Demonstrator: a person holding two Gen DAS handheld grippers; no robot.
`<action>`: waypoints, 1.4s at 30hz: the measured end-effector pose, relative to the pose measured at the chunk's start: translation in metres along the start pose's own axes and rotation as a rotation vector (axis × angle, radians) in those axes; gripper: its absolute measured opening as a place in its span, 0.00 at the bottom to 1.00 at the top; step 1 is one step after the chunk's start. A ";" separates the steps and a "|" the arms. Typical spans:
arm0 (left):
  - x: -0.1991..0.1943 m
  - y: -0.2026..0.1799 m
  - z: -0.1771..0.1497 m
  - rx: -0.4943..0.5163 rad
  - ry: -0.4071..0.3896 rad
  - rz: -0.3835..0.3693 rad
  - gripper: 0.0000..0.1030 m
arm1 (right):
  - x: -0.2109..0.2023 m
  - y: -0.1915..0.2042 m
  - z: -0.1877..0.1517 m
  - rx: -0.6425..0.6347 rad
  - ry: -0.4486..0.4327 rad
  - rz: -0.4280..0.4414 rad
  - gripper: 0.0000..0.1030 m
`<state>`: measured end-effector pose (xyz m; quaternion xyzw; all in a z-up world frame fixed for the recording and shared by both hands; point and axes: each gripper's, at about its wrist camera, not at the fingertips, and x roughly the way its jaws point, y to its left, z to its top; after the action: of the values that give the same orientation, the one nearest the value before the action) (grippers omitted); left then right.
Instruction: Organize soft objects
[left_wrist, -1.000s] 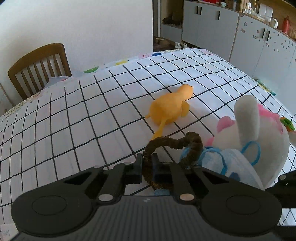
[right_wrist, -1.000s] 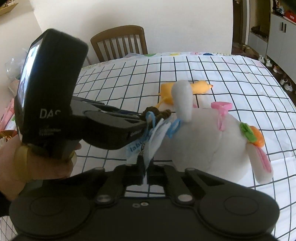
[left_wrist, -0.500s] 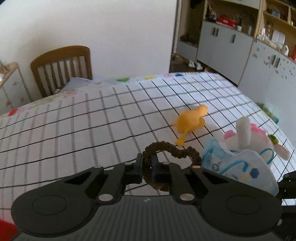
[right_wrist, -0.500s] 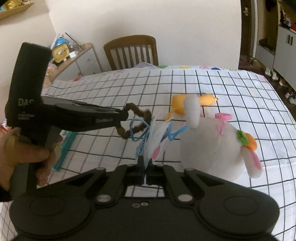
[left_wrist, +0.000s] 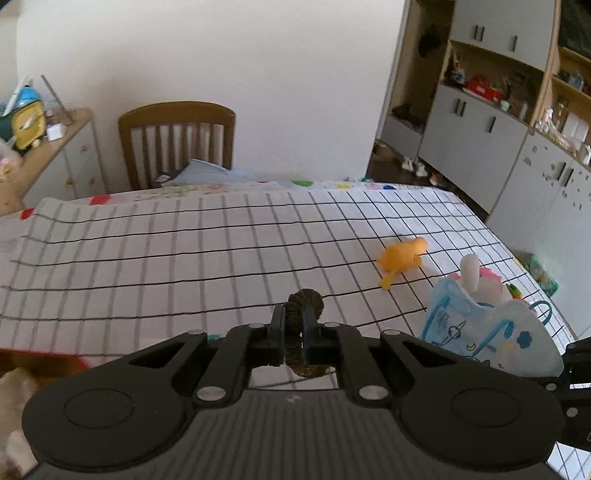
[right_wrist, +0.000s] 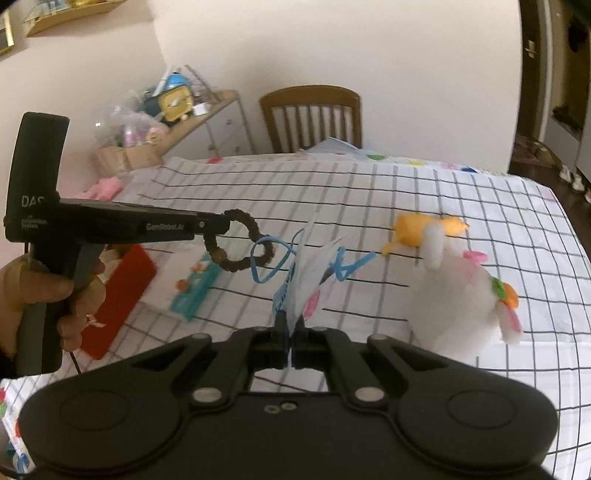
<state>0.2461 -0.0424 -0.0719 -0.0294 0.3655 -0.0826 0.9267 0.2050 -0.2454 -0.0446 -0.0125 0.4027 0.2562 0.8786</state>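
My left gripper (left_wrist: 294, 323) is shut on a dark brown scrunchie (left_wrist: 304, 301), held above the checked tablecloth; the right wrist view shows the scrunchie (right_wrist: 236, 242) hanging as a loop from that gripper (right_wrist: 218, 225). Pinched in my right gripper (right_wrist: 290, 326), which is shut, is a children's face mask (right_wrist: 314, 269) with blue ear loops, also lifted off the table; the mask (left_wrist: 491, 330) appears low right in the left wrist view. A white plush toy (right_wrist: 461, 306) and an orange rubber duck (left_wrist: 400, 258) lie on the cloth to the right.
A red box (right_wrist: 118, 295) and a teal packet (right_wrist: 194, 291) lie at the table's left side. Behind the far edge stands a wooden chair (left_wrist: 177, 144). A cluttered side cabinet (right_wrist: 173, 125) is at the left, grey cupboards (left_wrist: 491, 147) at the right.
Both grippers rose from beside the plush toy and drew back leftward. The scrunchie and the mask came up with them and now hang apart from each other, clear of the toy.
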 end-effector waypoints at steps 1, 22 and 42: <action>-0.007 0.004 -0.001 -0.007 -0.003 0.005 0.08 | -0.003 0.005 0.000 -0.009 0.001 0.008 0.00; -0.129 0.112 -0.034 -0.128 -0.040 0.150 0.08 | 0.008 0.141 0.036 -0.207 -0.004 0.192 0.00; -0.149 0.200 -0.075 -0.217 0.034 0.276 0.08 | 0.087 0.236 0.061 -0.204 0.085 0.319 0.01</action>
<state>0.1146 0.1815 -0.0493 -0.0774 0.3886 0.0850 0.9142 0.1865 0.0113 -0.0221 -0.0481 0.4082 0.4311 0.8032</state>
